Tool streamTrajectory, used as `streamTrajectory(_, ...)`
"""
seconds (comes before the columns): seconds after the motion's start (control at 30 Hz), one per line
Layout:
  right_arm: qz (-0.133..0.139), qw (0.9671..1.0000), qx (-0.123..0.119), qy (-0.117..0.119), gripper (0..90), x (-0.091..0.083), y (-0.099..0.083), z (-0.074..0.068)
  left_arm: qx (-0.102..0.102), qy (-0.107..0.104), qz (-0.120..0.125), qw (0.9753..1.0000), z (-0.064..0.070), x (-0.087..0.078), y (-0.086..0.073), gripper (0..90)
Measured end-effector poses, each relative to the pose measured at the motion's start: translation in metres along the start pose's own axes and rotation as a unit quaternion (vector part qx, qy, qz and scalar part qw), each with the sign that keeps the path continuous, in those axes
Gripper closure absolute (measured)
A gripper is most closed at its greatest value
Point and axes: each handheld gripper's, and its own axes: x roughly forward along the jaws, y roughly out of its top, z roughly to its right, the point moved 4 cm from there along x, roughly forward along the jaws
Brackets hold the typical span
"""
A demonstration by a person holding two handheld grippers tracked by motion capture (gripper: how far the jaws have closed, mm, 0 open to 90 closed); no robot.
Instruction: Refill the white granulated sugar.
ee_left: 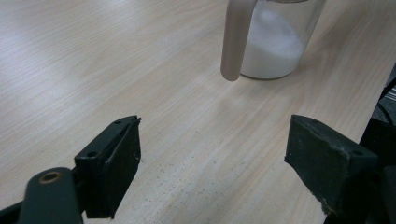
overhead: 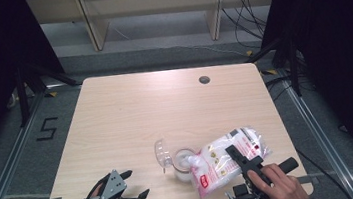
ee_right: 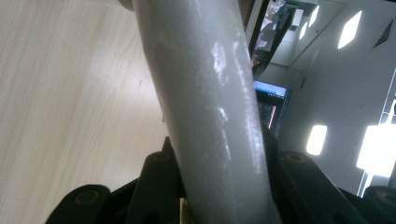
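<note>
Clearly pouring: bag (overhead: 229, 158) tipped over jar (overhead: 183, 164) near the table's (overhead: 131, 114) front edge, right of middle, clamped in right gripper (overhead: 236, 159); jar part full of white powder, hinged lid (overhead: 162, 154) swung open to its left. Left gripper (overhead: 135, 184) idle by the front left corner, jaws spread wide and holding nothing. Next, probably, more tilt with the bag's mouth kept over the rim. Pale wood, bare otherwise; grey floor, shelving and cables beyond.
</note>
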Motion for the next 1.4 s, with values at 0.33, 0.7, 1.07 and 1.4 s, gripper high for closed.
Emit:
streamTrajectory(0.33,-0.01,0.9999,-0.003,0.0,70.9,-0.0049,-0.0074,-0.0002,-0.004,-0.003,0.002,1.0,0.0,-0.0007,0.0006,17.8)
streamTrajectory(0.7,-0.009,0.9999,-0.005,0.008,70.9,-0.0028,-0.0053,-0.0024,0.0,-0.002,0.002,1.0,-0.0002,-0.0003,0.0003,17.8)
streamTrajectory(1.07,-0.023,0.9997,0.002,0.009,71.0,-0.0052,-0.0096,-0.0024,0.002,-0.002,-0.001,1.0,-0.0009,-0.0011,0.0004,17.8)
streamTrajectory(1.4,-0.024,0.9996,0.006,0.011,71.1,-0.0049,-0.0089,-0.0036,0.003,-0.003,-0.001,1.0,-0.0007,-0.0012,0.0004,17.8)
